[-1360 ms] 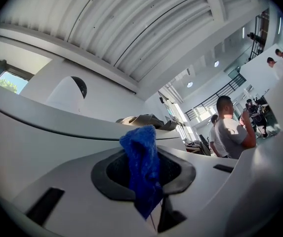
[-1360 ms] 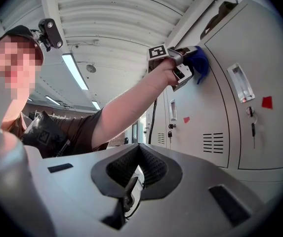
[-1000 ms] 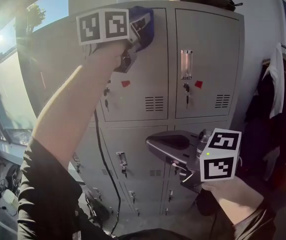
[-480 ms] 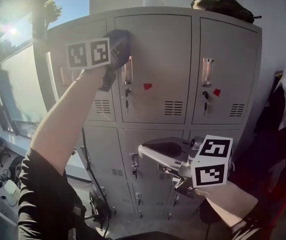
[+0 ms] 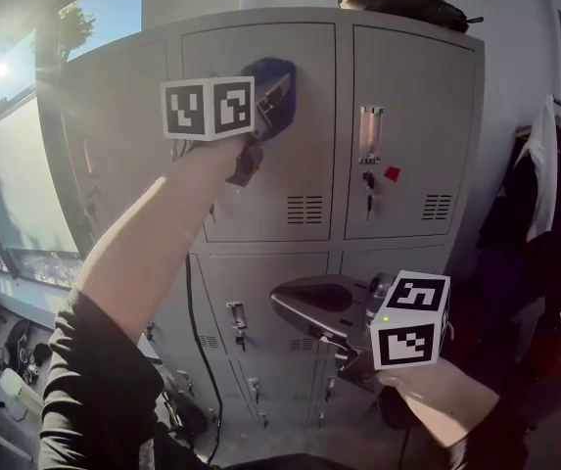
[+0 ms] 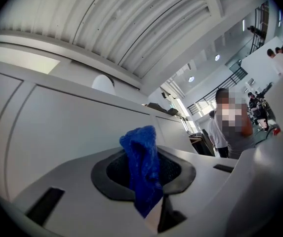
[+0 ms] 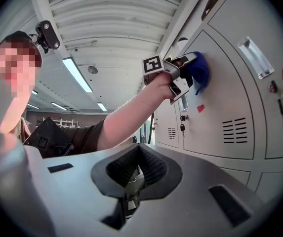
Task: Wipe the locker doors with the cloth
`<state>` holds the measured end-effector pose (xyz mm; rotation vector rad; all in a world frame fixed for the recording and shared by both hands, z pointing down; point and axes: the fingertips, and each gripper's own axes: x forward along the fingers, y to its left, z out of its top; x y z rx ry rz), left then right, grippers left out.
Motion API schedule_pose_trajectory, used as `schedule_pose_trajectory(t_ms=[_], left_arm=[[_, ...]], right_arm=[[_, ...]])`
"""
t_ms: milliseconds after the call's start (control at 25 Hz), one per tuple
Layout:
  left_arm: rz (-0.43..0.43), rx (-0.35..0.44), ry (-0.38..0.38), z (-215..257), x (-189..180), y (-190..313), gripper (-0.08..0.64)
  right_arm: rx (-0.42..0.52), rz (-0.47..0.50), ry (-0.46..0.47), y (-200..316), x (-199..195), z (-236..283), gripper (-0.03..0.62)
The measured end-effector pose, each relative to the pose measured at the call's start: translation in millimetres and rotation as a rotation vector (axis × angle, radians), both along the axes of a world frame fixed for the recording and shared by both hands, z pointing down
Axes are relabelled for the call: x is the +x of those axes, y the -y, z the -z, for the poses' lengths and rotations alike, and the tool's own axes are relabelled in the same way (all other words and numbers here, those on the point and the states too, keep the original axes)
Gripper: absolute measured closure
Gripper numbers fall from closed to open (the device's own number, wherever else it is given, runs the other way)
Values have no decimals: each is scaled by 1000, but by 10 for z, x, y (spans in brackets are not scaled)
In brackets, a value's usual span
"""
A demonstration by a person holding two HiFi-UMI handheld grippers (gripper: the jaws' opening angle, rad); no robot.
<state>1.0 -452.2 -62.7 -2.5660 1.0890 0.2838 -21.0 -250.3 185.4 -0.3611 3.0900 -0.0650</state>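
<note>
My left gripper is raised and shut on a blue cloth, which it presses against the upper part of the middle top locker door. In the left gripper view the cloth bunches up between the jaws of that gripper, right against the grey door. My right gripper hangs low in front of the lower lockers, shut and empty. The right gripper view shows the left gripper and the cloth on the door from below.
The right top door has a handle, a key and a red sticker. A dark bag lies on top of the lockers. Clothes hang at the right, a bright window is at the left. A black cable runs down the lockers.
The left gripper swept the cloth from the door's top right to its left edge, then back toward the upper middle. The right gripper stayed low and shut.
</note>
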Motion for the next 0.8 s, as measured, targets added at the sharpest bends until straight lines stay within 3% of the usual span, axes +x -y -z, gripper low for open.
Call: schedule_pose_trajectory(t_ms=[240, 400, 600, 800], left_arm=[[-80, 3, 46, -92, 766, -2, 456], [-84, 4, 46, -80, 891, -17, 456], [-51, -2, 29, -45, 569, -91, 456], [24, 12, -12, -40, -193, -192, 456]], right_arm=[[-10, -53, 23, 21, 309, -38, 595], [-11, -73, 27, 0, 448, -45, 595], [-17, -52, 19, -39, 374, -74, 595], [-16, 21, -4, -129, 56, -103, 595]])
